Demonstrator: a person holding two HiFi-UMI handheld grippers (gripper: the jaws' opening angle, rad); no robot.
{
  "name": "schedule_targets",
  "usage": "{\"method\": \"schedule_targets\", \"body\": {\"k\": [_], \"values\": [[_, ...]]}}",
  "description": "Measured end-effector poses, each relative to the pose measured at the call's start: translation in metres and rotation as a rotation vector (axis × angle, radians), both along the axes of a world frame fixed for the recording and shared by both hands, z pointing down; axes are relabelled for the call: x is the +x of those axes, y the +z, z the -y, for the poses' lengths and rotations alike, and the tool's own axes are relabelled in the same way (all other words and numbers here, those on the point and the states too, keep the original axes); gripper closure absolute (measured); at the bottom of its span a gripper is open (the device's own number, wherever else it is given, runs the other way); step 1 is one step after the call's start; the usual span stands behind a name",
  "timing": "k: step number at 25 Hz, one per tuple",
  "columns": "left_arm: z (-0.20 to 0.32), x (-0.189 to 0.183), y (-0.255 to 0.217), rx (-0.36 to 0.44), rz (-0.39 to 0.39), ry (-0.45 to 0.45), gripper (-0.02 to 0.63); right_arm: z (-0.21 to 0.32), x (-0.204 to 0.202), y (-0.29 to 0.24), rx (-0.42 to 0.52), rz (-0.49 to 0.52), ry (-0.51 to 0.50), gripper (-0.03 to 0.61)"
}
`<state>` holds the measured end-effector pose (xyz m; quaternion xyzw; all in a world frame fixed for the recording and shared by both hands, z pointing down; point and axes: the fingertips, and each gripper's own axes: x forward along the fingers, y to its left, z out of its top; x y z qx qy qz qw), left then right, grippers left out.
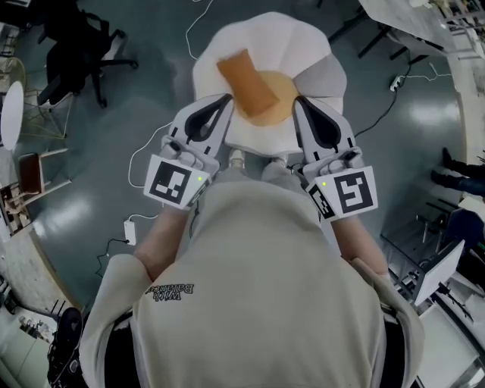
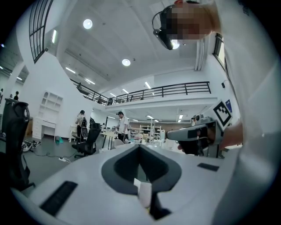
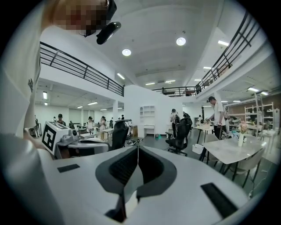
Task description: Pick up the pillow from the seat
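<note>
An orange rectangular pillow (image 1: 246, 79) lies slantwise on the round yellow middle (image 1: 279, 102) of a white petal-shaped seat (image 1: 292, 38) just ahead of me. My left gripper (image 1: 227, 99) is shut and empty, its tip at the seat's near left edge beside the pillow. At the seat's near right edge my right gripper (image 1: 298, 101) is also shut, with nothing in it. In both gripper views the jaws (image 2: 139, 146) (image 3: 138, 147) meet in a line and point level across the room. Neither view shows the pillow. Each view shows the other gripper (image 2: 197, 132) (image 3: 66, 140).
A black office chair (image 1: 83, 45) stands at the far left on the grey floor. White cables and a power strip (image 1: 129, 231) lie on the floor to my left. Tables (image 1: 424, 23) are at the far right. People, desks and office chairs (image 3: 180, 132) fill the hall beyond.
</note>
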<state>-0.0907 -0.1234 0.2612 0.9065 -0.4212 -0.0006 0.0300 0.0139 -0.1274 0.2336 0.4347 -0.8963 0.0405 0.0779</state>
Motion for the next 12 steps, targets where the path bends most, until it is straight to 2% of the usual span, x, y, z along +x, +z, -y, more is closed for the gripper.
{"method": "schedule_targets", "body": {"k": [6,12], "values": [[-0.003,0.004,-0.007,0.014,0.013,-0.104,0.604,0.003,0.008,-0.005,0.012,0.032,-0.085,0.569],[-0.012,0.023,-0.008,-0.001,0.014,-0.177,0.604,0.003,0.027,-0.002,-0.002,0.047,-0.150,0.568]]}}
